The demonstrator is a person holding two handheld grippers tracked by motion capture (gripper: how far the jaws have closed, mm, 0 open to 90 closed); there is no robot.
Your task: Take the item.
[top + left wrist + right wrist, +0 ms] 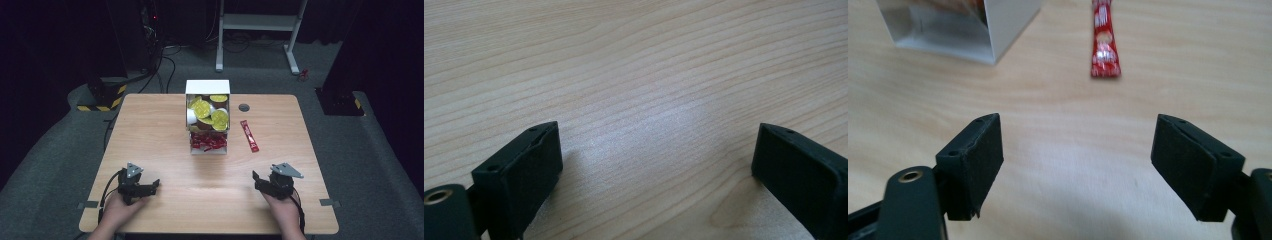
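A white box stands at the table's far middle, holding several yellow-lidded cups above a pile of red sachets. One red sachet lies loose on the wood to the box's right; in the right gripper view this red sachet lies ahead of the jaws, with the box corner at upper left. My left gripper rests near the front left, open, with bare wood between its fingers. Near the front right my right gripper rests open and holds nothing.
The wooden table has a round cable hole behind the loose sachet. A white desk frame stands on the grey carpet beyond the table. Dark stands with yellow-black striped bases flank the far left.
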